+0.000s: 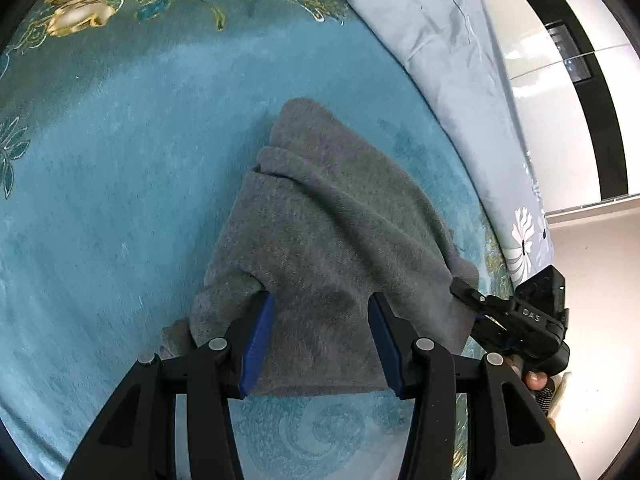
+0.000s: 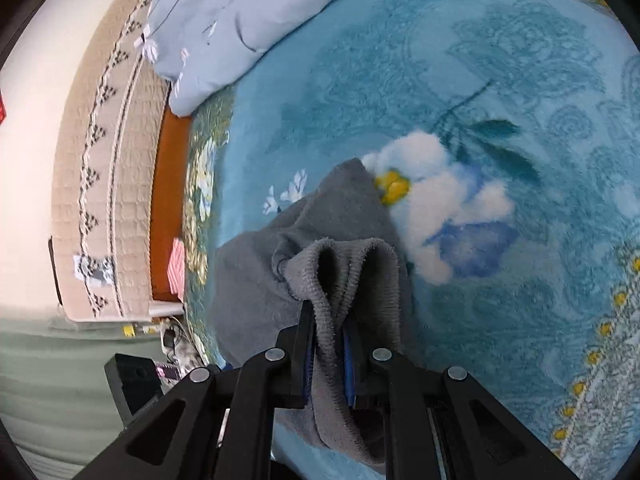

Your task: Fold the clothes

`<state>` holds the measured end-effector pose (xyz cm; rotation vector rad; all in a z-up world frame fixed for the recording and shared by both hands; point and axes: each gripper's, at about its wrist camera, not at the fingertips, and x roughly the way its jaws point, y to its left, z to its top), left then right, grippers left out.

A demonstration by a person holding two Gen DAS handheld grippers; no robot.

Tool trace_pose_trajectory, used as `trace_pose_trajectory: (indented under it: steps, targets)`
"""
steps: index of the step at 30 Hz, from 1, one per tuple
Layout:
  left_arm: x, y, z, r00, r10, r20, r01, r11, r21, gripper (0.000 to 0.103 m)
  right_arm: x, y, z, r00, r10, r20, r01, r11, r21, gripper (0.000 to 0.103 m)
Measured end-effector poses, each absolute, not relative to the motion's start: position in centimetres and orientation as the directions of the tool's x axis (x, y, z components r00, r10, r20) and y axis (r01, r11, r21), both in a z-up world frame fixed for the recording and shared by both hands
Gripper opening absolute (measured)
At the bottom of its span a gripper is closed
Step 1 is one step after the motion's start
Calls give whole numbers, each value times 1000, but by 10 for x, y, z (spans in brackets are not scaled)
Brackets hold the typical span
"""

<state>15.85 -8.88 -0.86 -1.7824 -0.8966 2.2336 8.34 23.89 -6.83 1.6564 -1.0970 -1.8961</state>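
Note:
A grey fleece garment [image 1: 320, 216] lies partly folded on the teal floral blanket [image 1: 120, 152]. My left gripper [image 1: 321, 312] is open, its blue-padded fingers [image 1: 260, 332] spread over the garment's near edge without pinching it. My right gripper [image 2: 328, 340] is shut on a bunched hem of the same garment [image 2: 344, 272], lifting that edge off the blanket [image 2: 500, 80]. In the left wrist view the right gripper [image 1: 476, 308] shows at the garment's right corner.
A light blue-grey duvet [image 1: 440, 40] lies bunched along the bed's far side, also in the right wrist view [image 2: 224, 20]. A beige patterned rug [image 2: 108, 160], wooden bed frame [image 2: 168, 208] and floor clutter [image 2: 168, 340] lie beyond the bed edge. A white cabinet [image 1: 560, 100] stands behind.

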Motion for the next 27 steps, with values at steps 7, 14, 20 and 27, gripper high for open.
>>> trace_pose_trajectory:
  steps: [7, 14, 20, 27]
  targets:
    - [155, -80, -15, -211, 437, -874, 236, -845, -480, 50, 83, 236, -64, -211, -684, -698, -190, -672, 716, 16]
    - [159, -83, -7, -250, 442, -861, 238, -834, -497, 50, 92, 257, -13, -275, -589, -760, -106, -767, 633, 20]
    - [172, -100, 16, -389, 458, -799, 244, -785, -569, 50, 102, 236, 33, -365, -533, -763, 40, -828, 559, 20]
    - [174, -94, -1, -238, 366, -900, 266, -866, -423, 50, 124, 173, 7, -239, -525, -817, 204, -850, 486, 20]
